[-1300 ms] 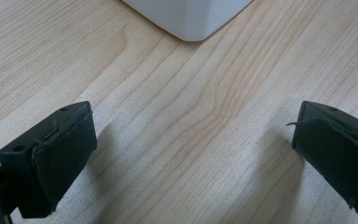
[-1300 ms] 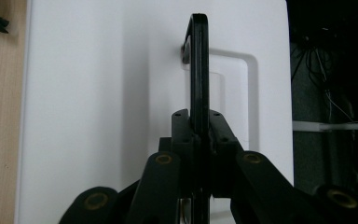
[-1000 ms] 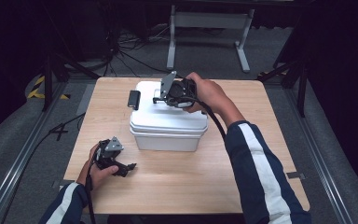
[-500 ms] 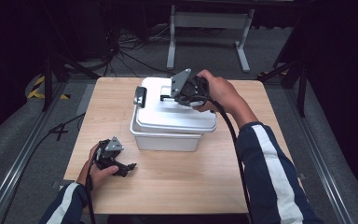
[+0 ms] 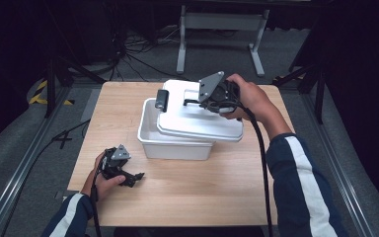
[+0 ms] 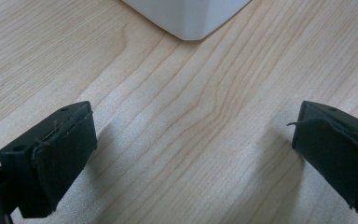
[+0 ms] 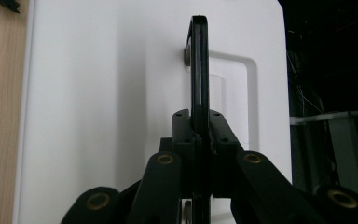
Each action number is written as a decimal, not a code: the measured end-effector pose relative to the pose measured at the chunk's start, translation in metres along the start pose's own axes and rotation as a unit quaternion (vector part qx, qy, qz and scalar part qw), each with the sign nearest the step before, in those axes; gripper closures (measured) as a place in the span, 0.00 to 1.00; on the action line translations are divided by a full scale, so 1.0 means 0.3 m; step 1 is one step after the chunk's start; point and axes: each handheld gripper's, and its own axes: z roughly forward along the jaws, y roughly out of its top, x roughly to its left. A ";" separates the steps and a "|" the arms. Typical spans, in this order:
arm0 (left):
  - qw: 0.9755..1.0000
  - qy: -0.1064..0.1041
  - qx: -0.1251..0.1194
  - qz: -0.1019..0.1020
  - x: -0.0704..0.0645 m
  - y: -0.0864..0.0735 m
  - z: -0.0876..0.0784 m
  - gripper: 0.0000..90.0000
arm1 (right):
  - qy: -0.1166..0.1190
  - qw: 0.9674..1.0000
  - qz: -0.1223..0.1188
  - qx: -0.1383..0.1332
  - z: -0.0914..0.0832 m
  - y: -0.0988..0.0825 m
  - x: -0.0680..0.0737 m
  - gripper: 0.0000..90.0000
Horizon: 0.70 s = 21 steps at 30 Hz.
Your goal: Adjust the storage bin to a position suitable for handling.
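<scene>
A white plastic box (image 5: 176, 144) stands in the middle of the wooden table (image 5: 217, 187). Its white lid (image 5: 200, 123) hangs tilted above it, shifted to the right, so the box's left inside shows. My right gripper (image 5: 193, 102) is shut on the lid's thin black handle (image 7: 199, 65), which stands upright between the jaws over the lid (image 7: 98, 93). A black clasp (image 5: 162, 100) sits at the lid's far left edge. My left gripper (image 5: 136, 177) rests low at the table's front left, open and empty (image 6: 191, 154); a corner of the box (image 6: 186, 18) lies ahead of it.
Bare wood stretches in front of the box and to its left. Past the table's far edge are dark floor, cables and a metal stand (image 5: 222, 22). A rail (image 5: 24, 163) runs along the left side.
The right gripper has lifted the lid off the box by its handle and carried it up and to the right. The left gripper has stayed put.
</scene>
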 end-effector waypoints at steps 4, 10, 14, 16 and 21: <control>1.000 0.000 0.000 0.000 0.000 0.000 0.000 0.00 | 0.002 1.000 -0.001 0.004 -0.026 -0.038 -0.001 0.94; 1.000 0.000 0.000 0.001 0.000 0.000 0.000 0.00 | -0.003 1.000 0.018 0.006 -0.074 -0.118 -0.004 0.94; 1.000 0.000 0.000 0.001 0.000 0.000 0.000 0.00 | -0.008 1.000 0.025 0.008 -0.096 -0.155 -0.006 0.94; 1.000 0.000 0.000 0.001 0.000 0.000 0.000 0.00 | -0.009 1.000 0.029 0.006 -0.111 -0.176 -0.005 0.94; 1.000 0.000 0.000 0.001 0.000 0.000 0.000 0.00 | -0.016 0.999 0.037 0.004 -0.145 -0.227 -0.003 0.94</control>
